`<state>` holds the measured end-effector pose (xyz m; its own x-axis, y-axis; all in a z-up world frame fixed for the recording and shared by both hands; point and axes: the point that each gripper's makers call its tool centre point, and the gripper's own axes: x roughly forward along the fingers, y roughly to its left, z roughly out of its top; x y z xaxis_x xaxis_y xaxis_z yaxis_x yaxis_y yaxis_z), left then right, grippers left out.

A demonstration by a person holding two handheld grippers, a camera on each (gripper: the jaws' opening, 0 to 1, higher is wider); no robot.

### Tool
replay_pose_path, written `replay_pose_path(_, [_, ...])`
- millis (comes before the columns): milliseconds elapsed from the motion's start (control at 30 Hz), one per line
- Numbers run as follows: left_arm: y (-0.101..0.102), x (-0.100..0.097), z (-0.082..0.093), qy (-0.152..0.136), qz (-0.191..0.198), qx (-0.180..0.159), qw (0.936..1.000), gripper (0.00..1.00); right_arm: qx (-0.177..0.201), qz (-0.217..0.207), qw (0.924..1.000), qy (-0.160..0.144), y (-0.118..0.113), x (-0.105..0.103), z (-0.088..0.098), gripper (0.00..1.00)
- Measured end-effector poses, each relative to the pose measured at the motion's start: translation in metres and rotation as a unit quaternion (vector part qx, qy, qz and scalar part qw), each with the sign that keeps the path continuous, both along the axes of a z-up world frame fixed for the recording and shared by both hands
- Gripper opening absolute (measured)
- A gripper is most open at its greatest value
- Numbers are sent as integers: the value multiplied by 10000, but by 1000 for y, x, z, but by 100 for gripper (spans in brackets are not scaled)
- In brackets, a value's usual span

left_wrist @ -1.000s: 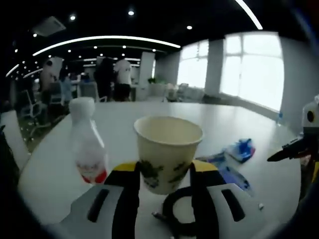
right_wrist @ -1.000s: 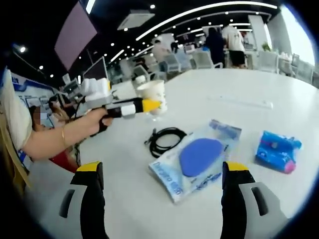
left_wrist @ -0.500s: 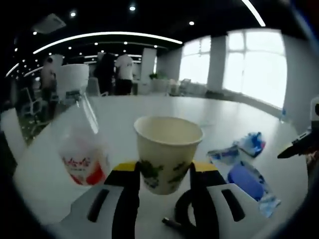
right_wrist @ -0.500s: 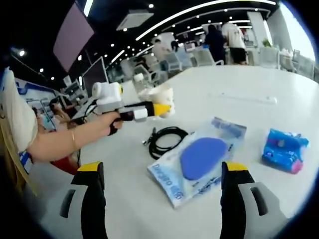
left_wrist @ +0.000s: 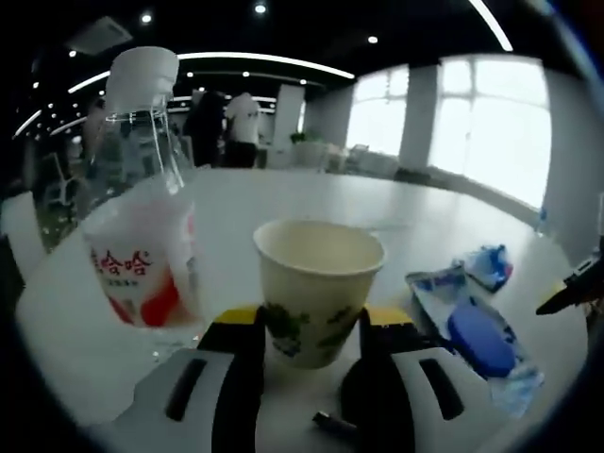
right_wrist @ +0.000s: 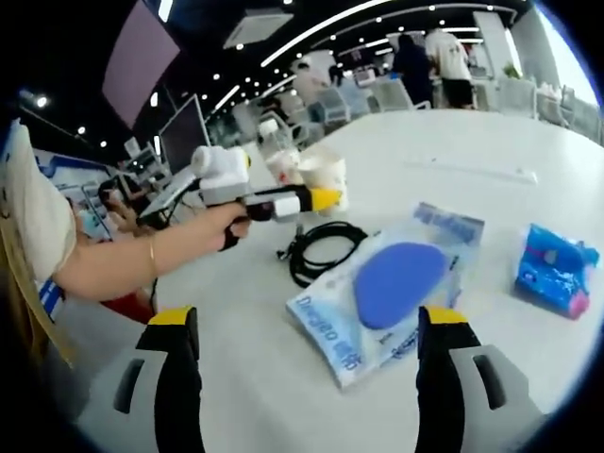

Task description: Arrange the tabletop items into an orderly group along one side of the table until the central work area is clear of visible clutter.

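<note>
Left gripper (left_wrist: 311,330) clamps paper cup (left_wrist: 317,288) (bottle (left_wrist: 142,208) just beside cup); right gripper (right_wrist: 307,377) spread wide, holding nothing.

On the table (right_wrist: 491,142): 1 paper cup (left_wrist: 318,288), 1 clear bottle (left_wrist: 142,208), 1 coiled black cable (right_wrist: 321,250), 1 clear bag with a blue pad (right_wrist: 392,288), 1 blue tissue pack (right_wrist: 557,269). 2 grippers: left (right_wrist: 326,198), right (right_wrist: 307,377).
</note>
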<state>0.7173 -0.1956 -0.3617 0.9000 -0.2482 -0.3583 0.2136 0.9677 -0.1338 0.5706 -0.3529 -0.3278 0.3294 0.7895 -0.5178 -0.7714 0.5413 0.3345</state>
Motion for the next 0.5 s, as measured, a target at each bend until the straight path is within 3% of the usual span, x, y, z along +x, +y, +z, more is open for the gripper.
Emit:
replay_pose_path(267, [4, -4, -7, 49, -47, 245, 9997, 37, -21, -56, 10000, 29, 0, 0, -2, 94])
replay_pose_path(500, [10, -4, -10, 120, 226, 268, 9993, 36, -16, -46, 10000, 42, 3, -1, -3, 92])
